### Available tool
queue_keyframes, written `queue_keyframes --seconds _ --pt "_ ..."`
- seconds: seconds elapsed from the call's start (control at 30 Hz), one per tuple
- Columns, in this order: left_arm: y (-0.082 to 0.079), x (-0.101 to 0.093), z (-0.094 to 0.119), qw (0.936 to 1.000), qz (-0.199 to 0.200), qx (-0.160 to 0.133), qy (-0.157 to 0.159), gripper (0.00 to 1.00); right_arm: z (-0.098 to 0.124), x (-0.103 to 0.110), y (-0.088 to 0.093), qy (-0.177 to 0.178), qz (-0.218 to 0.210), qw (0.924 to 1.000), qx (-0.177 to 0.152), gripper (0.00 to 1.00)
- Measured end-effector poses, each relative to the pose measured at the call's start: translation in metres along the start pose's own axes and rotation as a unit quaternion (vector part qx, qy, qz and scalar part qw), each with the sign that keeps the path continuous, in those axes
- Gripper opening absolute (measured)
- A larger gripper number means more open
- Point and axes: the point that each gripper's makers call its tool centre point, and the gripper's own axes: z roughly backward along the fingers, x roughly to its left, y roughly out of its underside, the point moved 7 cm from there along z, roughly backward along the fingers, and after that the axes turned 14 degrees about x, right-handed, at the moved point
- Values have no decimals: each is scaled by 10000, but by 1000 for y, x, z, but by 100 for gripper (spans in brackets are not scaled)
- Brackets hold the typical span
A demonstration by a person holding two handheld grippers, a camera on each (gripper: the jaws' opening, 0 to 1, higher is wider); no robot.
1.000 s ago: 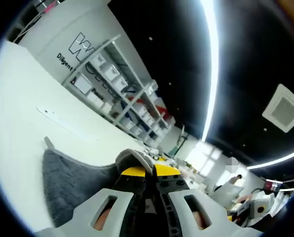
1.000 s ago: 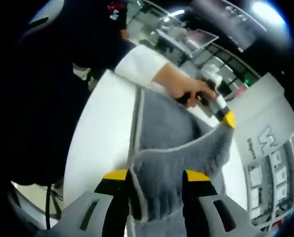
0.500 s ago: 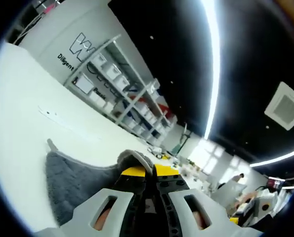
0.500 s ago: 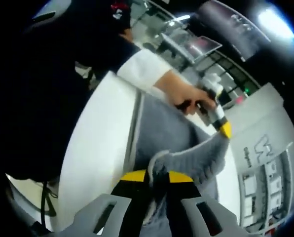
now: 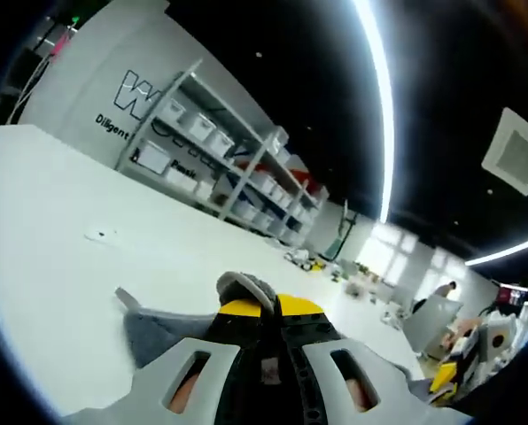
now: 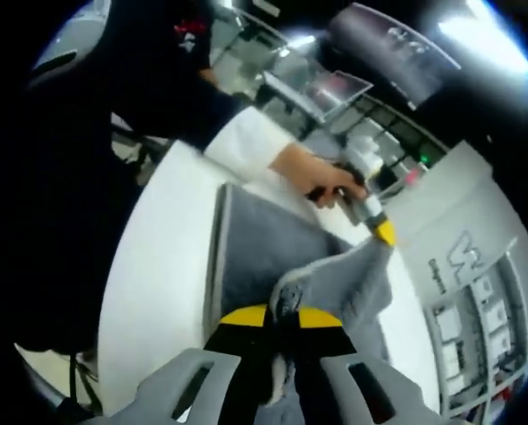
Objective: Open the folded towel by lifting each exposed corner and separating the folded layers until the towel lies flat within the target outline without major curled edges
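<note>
In the left gripper view, the left gripper (image 5: 262, 306), grey-bodied with yellow-tipped black jaws, has its jaws pressed together on a bunched fold of the grey fluffy towel (image 5: 154, 329). A tuft of the cloth pokes up just past the yellow tips. The rest of that towel drapes away to the left of the jaws, with one pale-edged corner sticking out over the white table (image 5: 60, 266). Farther along the tabletop lies a small faint mark. Beyond the table's far edge stands a long grey metal shelving rack (image 5: 220, 168) loaded with white storage bins, and behind it a white wall (image 5: 87, 84) carries large outlined lettering that begins with "W", with a smaller line beneath starting "Diligent"; the rest is hidden by the rack. A bright strip light (image 5: 384, 115) arcs across the dark ceiling.

In the right gripper view, the right gripper (image 6: 277, 320), of the same build, is clamped on a raised edge of the towel (image 6: 264, 257), a small curl of cloth standing between its yellow tips. The towel spreads out ahead over the table (image 6: 153, 257), its pale hem running along the left side. Farther on, the person's hand (image 6: 313, 173) in a white sleeve (image 6: 246, 142) holds the left gripper (image 6: 376, 223), whose yellow tip pinches the towel's far lifted edge. Behind that, the wall shows the same outlined "W" lettering.
</note>
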Motion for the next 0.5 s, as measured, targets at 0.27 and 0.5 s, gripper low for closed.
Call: queue_keyframes --seconds 0.27,0.5 --pt "-25 29 -5 9989 -399 241 -61 3 -10 -2 -12 -304 -907 9942 -495 4" --pt "-35 46 -7 9933 -797 800 -256 3 -14 -11 -29 -173 -1393 9845 -1050 3"
